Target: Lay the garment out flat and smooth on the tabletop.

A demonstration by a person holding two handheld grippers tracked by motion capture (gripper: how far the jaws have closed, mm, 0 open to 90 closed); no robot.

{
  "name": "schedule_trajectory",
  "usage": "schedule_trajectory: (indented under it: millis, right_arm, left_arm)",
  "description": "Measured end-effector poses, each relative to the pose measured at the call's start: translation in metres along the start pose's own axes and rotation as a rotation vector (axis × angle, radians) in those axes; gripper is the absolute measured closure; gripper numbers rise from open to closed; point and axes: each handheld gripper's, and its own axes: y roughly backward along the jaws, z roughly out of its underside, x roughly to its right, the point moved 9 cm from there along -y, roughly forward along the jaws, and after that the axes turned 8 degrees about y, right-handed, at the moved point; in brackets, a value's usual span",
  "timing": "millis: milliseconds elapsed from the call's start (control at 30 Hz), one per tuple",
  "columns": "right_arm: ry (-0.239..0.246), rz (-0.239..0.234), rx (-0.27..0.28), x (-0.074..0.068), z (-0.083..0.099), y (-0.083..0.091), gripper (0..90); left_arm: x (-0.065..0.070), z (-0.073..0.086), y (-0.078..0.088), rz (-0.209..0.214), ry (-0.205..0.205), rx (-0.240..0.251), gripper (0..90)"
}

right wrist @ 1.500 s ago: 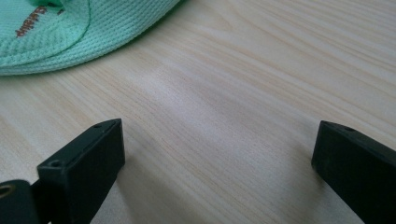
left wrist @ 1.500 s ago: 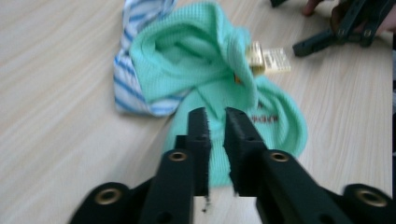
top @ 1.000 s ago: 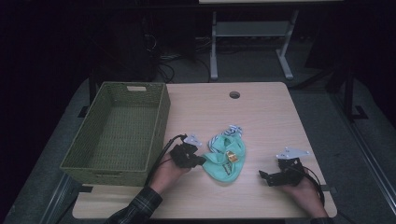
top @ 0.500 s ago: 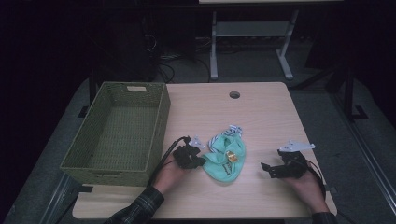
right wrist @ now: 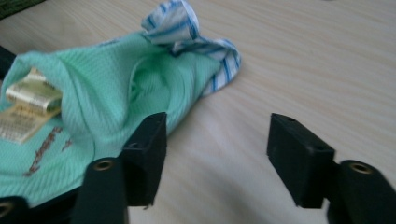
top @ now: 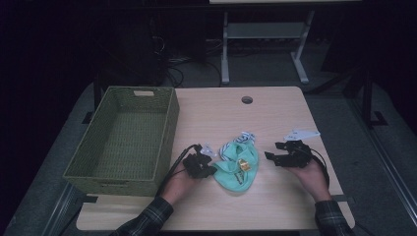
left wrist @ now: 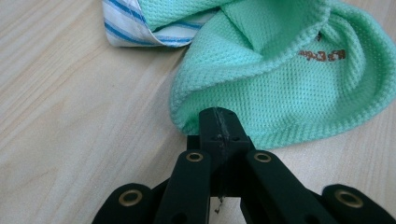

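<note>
wicker basket [top: 123,137] sits on the worktop [top: 275,113] left of the green cloth [top: 238,169] — crumpled mesh, striped lining, gold tag. left tongs [top: 209,168] are clenched on its edge; right tongs [top: 268,156], just closing, gape beside it — nothing between.

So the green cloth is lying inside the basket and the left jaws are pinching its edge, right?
Not quite. The green cloth lies on the table, beside the basket, not inside it; the high view shows that. The left gripper does pinch its edge.
</note>
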Motion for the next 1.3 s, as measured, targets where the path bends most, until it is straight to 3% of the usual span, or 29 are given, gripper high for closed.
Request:
schedule_trajectory:
  millis: [267, 733, 1033, 1133, 1300]
  right_arm:
    - [0.016, -0.034, -0.01, 0.008, -0.019, -0.028, 57.1]
    - [0.016, -0.091, -0.052, 0.008, -0.04, -0.069, 66.9]
    - [0.003, -0.112, -0.1, 0.005, -0.032, -0.085, 72.5]
    - [0.014, -0.109, -0.122, 0.004, -0.026, -0.092, 79.2]
    - [0.025, -0.106, -0.113, 0.002, -0.026, -0.092, 88.7]
  left_arm:
    - [0.0, 0.0, 0.0, -0.002, 0.002, -0.007, 89.8]
    - [0.0, 0.0, 0.0, -0.001, 0.0, -0.012, 89.8]
    - [0.0, -0.001, 0.0, -0.002, -0.001, -0.012, 89.8]
    - [0.001, -0.001, 0.0, -0.006, -0.005, -0.019, 89.9]
    - [0.001, -0.001, 0.0, -0.006, 0.0, -0.016, 89.8]
